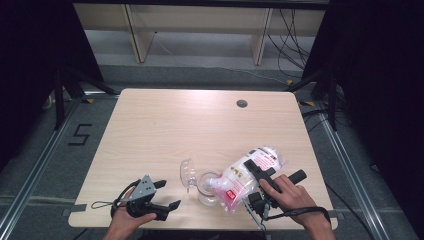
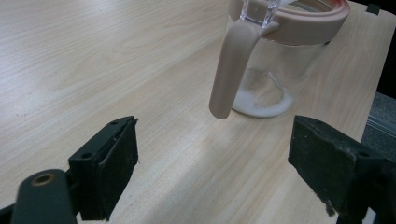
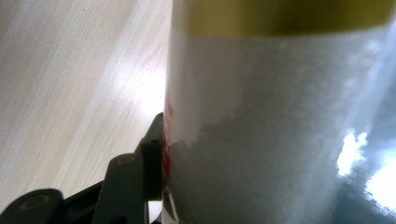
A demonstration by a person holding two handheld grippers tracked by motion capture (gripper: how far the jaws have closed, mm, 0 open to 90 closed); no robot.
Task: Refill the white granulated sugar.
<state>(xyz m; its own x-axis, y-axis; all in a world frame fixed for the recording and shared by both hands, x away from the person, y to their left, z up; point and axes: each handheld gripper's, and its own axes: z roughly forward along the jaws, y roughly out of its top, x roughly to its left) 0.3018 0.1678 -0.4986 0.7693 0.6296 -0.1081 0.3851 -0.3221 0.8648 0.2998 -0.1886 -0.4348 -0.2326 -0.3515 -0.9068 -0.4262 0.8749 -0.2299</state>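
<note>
pouring is the work in hand: the bag [image 1: 245,172] of white grains lies tilted low, its lower end over the mouth of the clear jar [image 1: 206,187] near the table's [image 1: 165,130] front edge, so the contents can slide down into it. in the left tool's view a thin white layer [image 2: 261,100] already covers the jar's bottom, by my reckoning only a small part of the fill. the right tool [image 1: 261,176] is clenched on the bag's side — one black jaw presses flat on the film in its own view — holding it at that slant. the jar's hinged lid [image 1: 187,173] stands swung open to the left, out of the stream's way. the left tool [image 1: 165,194] waits beside the jar, released and gripping nothing — free to steady it if it slips.
</note>
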